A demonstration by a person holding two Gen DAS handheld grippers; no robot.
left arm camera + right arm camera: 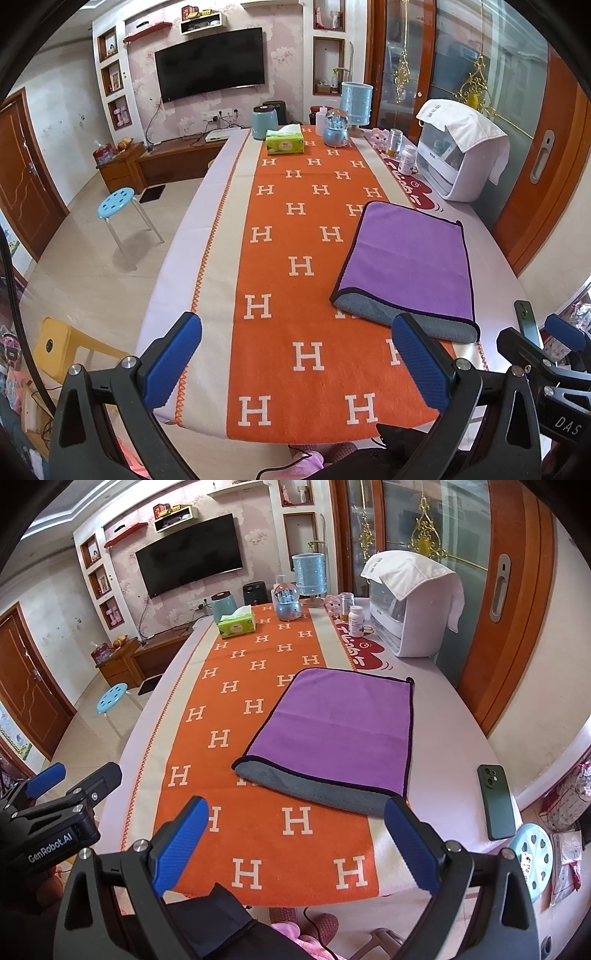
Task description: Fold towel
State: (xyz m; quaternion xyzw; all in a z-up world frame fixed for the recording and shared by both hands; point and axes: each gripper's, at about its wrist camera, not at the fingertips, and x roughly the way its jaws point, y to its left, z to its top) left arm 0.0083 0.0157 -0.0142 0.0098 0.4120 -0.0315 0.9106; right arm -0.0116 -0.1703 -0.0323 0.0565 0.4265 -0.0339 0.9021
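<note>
A purple towel point(408, 254) with a grey underside lies folded on the orange H-patterned table runner point(295, 266), its grey fold edge facing me. It also shows in the right wrist view point(338, 723). My left gripper point(295, 365) is open and empty, held above the table's near edge, left of the towel. My right gripper point(295, 845) is open and empty, just short of the towel's near edge. The right gripper also shows in the left wrist view point(539, 339), and the left gripper in the right wrist view point(77, 779).
A dark green phone point(495, 801) lies right of the towel. A tissue box point(284, 142), kettle point(264, 120), snow globe point(334, 127), bottles point(408, 158) and a white appliance point(461, 162) stand at the far end. A blue stool point(116, 201) stands on the floor to the left.
</note>
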